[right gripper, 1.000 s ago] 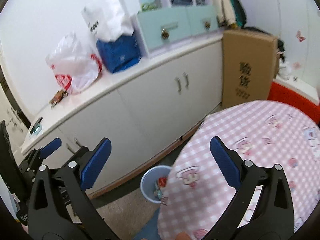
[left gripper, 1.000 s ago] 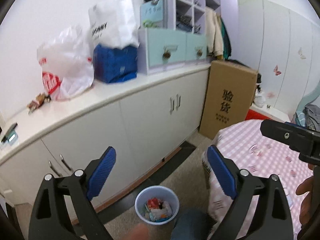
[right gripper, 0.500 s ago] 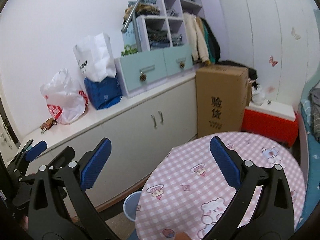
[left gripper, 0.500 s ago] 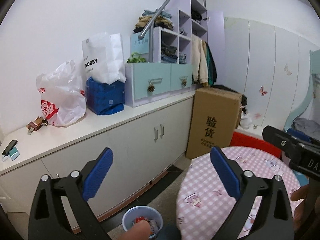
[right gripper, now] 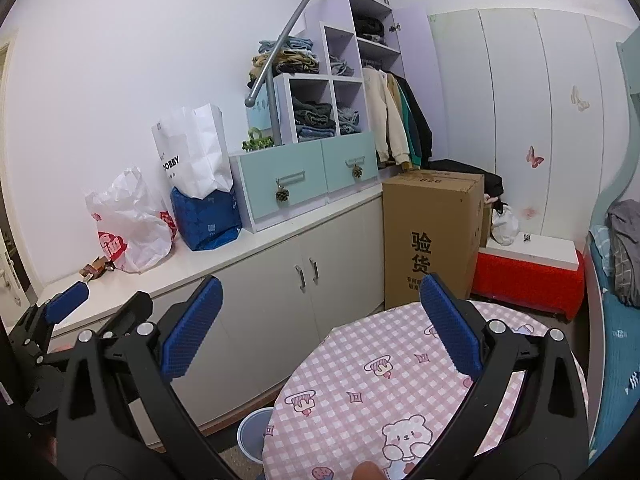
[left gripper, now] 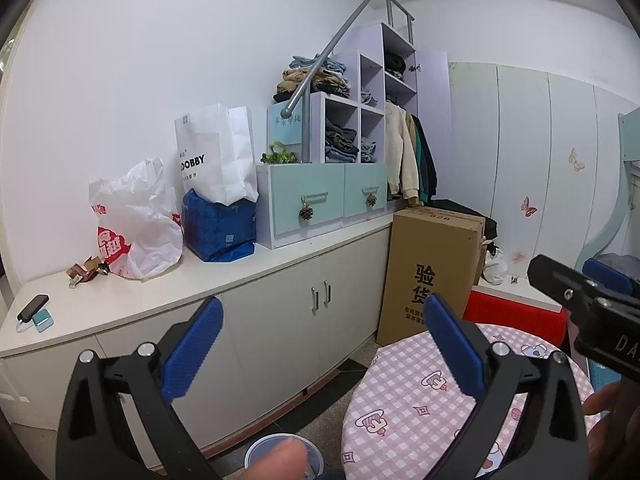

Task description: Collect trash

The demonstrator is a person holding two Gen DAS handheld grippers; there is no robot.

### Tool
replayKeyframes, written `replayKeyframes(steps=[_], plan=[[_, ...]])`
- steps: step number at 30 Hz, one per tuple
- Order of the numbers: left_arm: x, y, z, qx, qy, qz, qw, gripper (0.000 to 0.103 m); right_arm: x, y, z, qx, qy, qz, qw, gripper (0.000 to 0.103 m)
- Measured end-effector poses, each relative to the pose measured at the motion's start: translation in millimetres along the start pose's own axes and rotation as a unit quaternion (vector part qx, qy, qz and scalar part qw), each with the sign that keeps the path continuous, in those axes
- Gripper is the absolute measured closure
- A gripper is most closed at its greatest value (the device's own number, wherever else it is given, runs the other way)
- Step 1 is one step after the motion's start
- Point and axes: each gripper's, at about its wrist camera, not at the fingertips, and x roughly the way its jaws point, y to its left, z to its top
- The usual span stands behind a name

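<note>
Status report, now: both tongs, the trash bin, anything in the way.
Left tongs have just been opening, now wide, nothing between. Right tongs open, empty. Trash bin on floor by the cabinet, partly hidden under pink checked table. No loose trash in view.

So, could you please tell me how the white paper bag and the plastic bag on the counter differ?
The white paper bag stands upright with flat, creased sides, perched on a blue bag; the plastic bag slumps crumpled directly on the counter. The paper bag carries small dark lettering, the plastic bag bold red print. Both are mainly white and stand against the wall.
</note>
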Motion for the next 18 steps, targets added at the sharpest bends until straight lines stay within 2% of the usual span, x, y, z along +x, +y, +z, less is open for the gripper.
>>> replayKeyframes(steps=[18], plan=[[-10,3,9,-0.007,-0.008,0.012,0.9999,0.005,-2,-1,4,-0.004,-0.009,-0.006,1.0,0.006]])
